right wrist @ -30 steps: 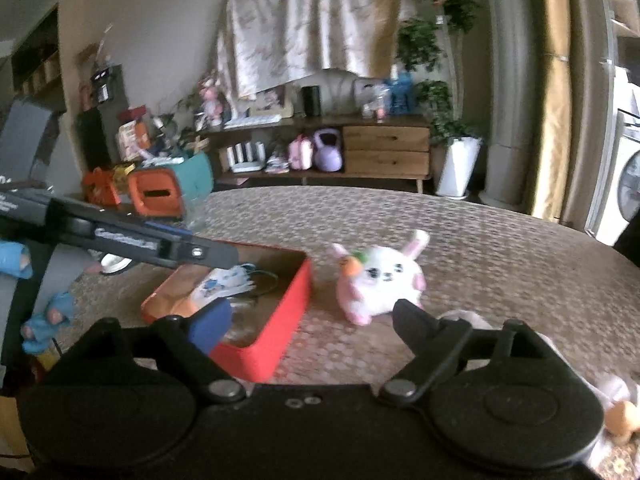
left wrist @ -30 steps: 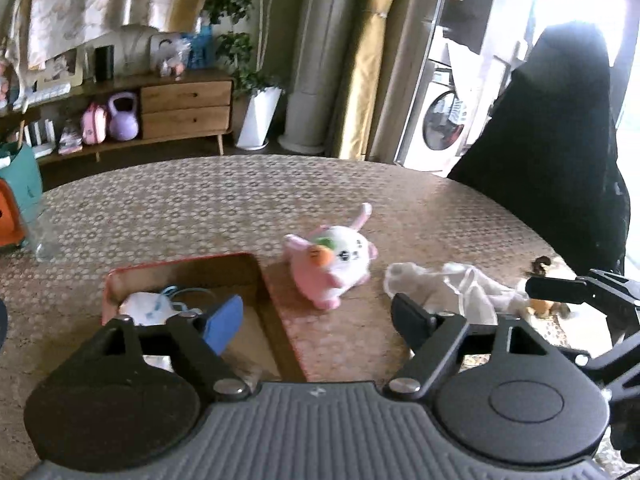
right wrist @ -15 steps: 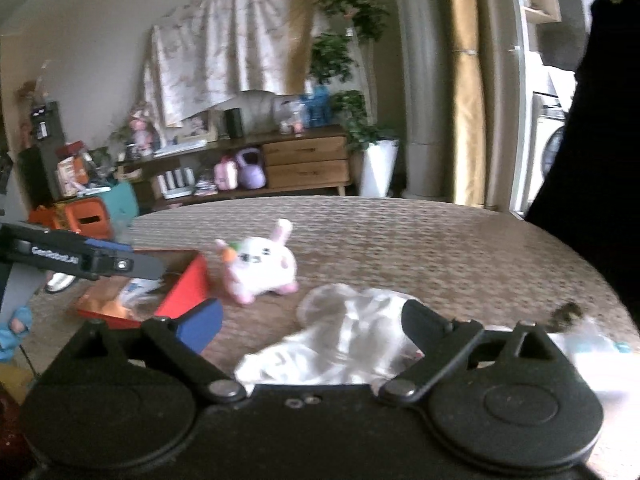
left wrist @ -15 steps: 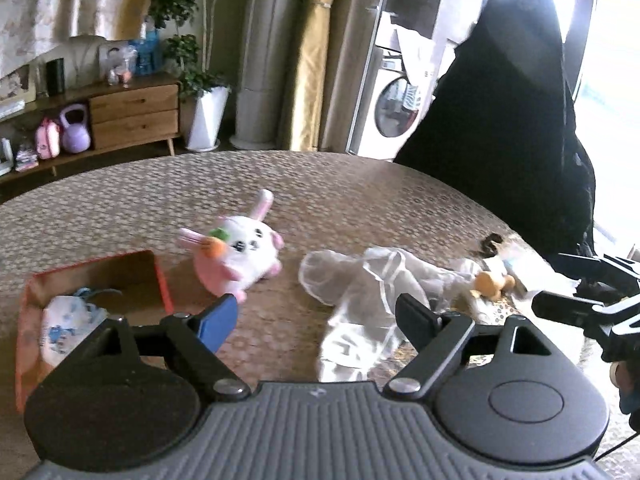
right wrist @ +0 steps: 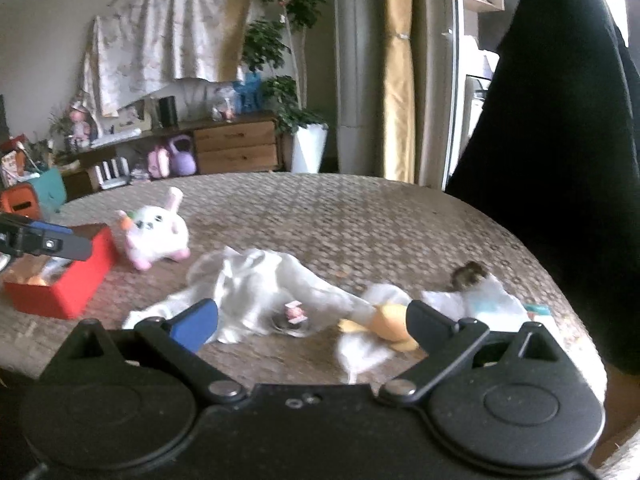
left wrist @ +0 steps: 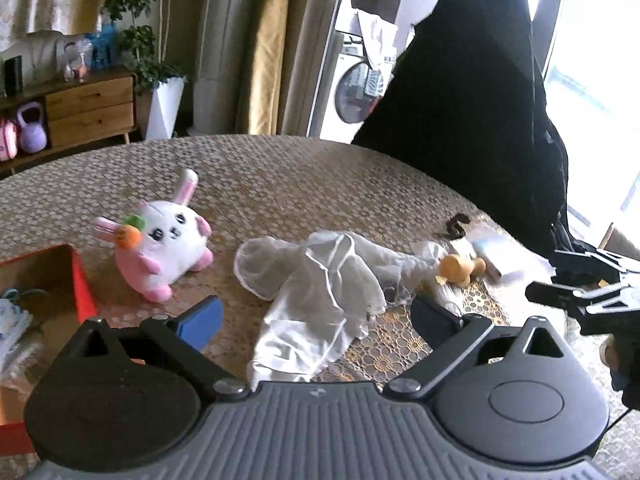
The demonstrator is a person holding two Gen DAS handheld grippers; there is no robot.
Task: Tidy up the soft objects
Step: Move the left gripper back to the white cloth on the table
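Now both the left gripper (left wrist: 316, 314) and right gripper (right wrist: 310, 318), just opened, gape empty over seemingly white cloth (left wrist: 320, 280).

L gripper (left wrist: 316, 318): jaws spread wide, just been opening; nothing pinched btwn them; pitched downward.
R gripper (right wrist: 312, 320): jaws spread wide, just been opening; nothing gripped; pitched downward.
R gripper in L view: seen at right edge.

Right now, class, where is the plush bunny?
In the left wrist view, the plush bunny lies left of centre on the table, between the red box and white cloth.
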